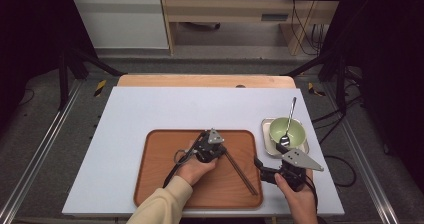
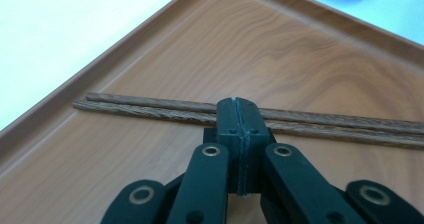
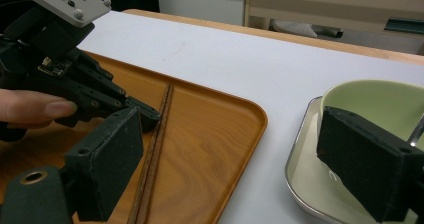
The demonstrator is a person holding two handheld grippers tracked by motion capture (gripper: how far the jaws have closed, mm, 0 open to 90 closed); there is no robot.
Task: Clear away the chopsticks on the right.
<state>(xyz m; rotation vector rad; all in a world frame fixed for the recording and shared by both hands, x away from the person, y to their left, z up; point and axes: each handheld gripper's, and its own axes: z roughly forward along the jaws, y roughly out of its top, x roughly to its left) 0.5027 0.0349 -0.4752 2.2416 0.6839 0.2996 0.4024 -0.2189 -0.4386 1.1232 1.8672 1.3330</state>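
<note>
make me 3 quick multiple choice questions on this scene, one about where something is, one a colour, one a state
1. Where do the chopsticks lie?
A. on the wooden tray
B. in the bowl
C. on the floor

2. What colour is the bowl?
A. red
B. light green
C. black

3. How do the jaws of the left gripper stand?
A. wide open
B. shut, with nothing between them
C. shut on the spoon

Answers:
1 A, both sticks rest side by side on the tray.
2 B, the bowl is pale green, with the spoon in it.
3 B, the left gripper view shows the two jaws pressed together just in front of the chopsticks.
</note>
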